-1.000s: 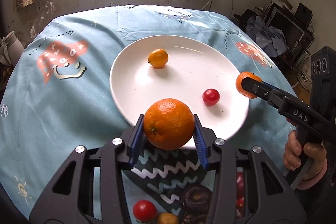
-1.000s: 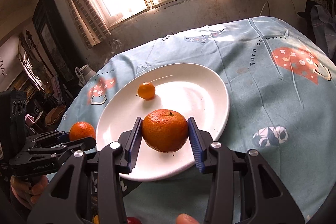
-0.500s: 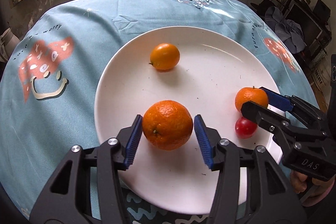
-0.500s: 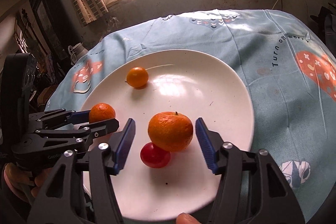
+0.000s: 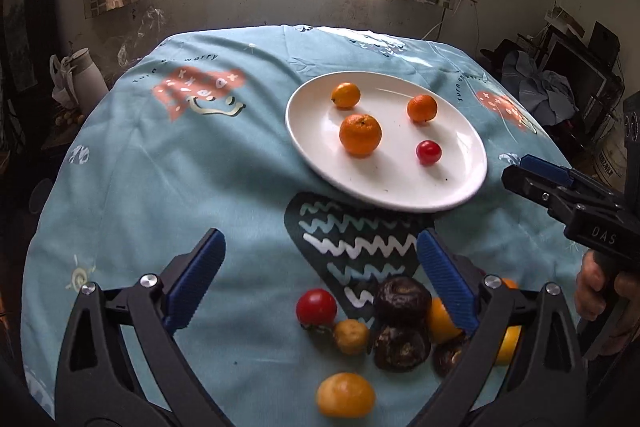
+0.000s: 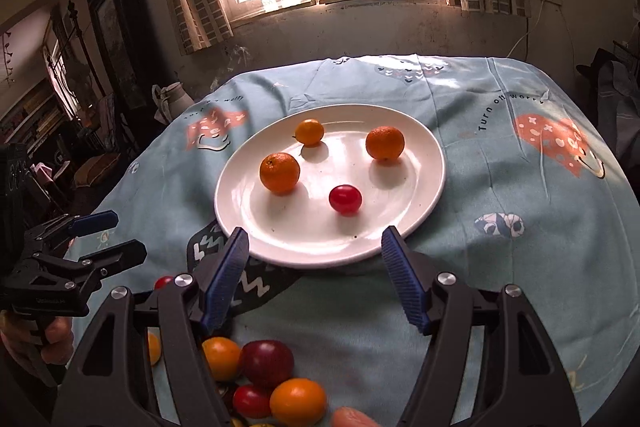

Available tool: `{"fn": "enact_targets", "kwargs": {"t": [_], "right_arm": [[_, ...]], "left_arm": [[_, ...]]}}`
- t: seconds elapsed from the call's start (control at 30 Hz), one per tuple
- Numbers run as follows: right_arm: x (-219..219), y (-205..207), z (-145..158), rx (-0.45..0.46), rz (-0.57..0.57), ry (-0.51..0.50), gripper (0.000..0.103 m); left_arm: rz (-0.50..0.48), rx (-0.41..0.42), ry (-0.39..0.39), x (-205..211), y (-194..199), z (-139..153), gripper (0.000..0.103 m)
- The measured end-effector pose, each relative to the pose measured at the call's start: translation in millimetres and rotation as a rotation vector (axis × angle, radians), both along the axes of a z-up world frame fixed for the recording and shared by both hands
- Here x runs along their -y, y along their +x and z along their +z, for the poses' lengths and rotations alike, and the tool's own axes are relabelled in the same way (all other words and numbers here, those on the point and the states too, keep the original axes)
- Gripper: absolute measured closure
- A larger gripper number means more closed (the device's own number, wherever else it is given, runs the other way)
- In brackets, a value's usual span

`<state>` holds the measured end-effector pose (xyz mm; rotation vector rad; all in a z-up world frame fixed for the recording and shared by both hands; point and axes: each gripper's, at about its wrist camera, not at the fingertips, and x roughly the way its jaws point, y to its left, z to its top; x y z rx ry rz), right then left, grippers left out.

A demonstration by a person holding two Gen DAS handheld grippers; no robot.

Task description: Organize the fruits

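Note:
A white plate (image 5: 460,187) (image 6: 400,235) on the blue tablecloth holds two mandarins (image 5: 360,134) (image 5: 422,108), a small yellow-orange fruit (image 5: 345,95) and a red cherry tomato (image 5: 428,152). In the right wrist view they are the mandarins (image 6: 279,172) (image 6: 385,143), small fruit (image 6: 309,131) and tomato (image 6: 345,199). My left gripper (image 5: 320,267) is open and empty, above a loose pile of fruit (image 5: 400,323) near the table's front. My right gripper (image 6: 316,267) is open and empty, just short of the plate's near rim, with pile fruit (image 6: 266,363) below it.
The pile holds cherry tomatoes (image 5: 316,307), dark wrinkled fruits (image 5: 401,301), yellow fruits (image 5: 345,394) and an orange one (image 6: 298,401). The right gripper shows at the right of the left wrist view (image 5: 532,175); the left gripper shows at the left of the right wrist view (image 6: 112,235). The round table's edges drop off all around.
Both grippers let go of their mandarins onto the plate, opened wide and pulled back toward the near side of the table, over the fruit pile.

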<state>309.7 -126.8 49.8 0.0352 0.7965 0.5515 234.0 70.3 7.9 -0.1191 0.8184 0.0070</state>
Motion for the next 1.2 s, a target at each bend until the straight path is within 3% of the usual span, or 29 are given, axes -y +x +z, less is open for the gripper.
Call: {"fn": "enact_targets", "kwargs": {"t": [0.17, 0.33, 0.57, 0.63, 0.7, 0.9, 1.0, 1.13, 1.2], "right_arm": [[12.9, -71.2, -16.2, 0.006, 0.010, -0.034, 0.034], [18.5, -114.1, -32.5, -0.027, 0.005, -0.041, 0.034], [18.9, -114.8, -49.1, -0.118, -0.009, -0.014, 0.041], [17.2, -112.9, -52.0, -0.139, 0.001, -0.013, 0.053], [15.8, -111.6, -54.4, -0.155, 0.005, -0.017, 0.056], [13.5, -105.4, -60.9, -0.206, 0.028, -0.004, 0.058], [18.8, -101.4, -64.7, -0.239, 0.033, 0.050, 0.064], [29.5, -103.8, -62.0, -0.236, 0.025, 0.126, 0.065], [39.1, -104.8, -61.0, -0.236, 0.014, 0.183, 0.065]], "left_arm": [[0.011, 0.010, -0.001, 2.0, -59.4, -23.7, 0.005], [-0.068, 0.028, -0.029, 7.6, -83.5, -39.0, 0.005], [-0.095, 0.063, -0.045, 11.4, -93.1, -43.5, 0.005], [-0.087, 0.061, -0.054, 9.6, -93.5, -44.0, 0.005], [-0.083, 0.058, -0.061, 8.5, -93.6, -44.6, 0.005], [-0.085, 0.055, -0.057, 8.9, -92.9, -45.5, 0.005], [-0.090, 0.049, -0.061, 8.6, -92.0, -46.8, 0.005], [-0.103, 0.027, -0.078, 8.1, -88.5, -50.3, 0.008], [-0.113, 0.014, -0.089, 8.4, -86.7, -52.6, 0.015]]}}
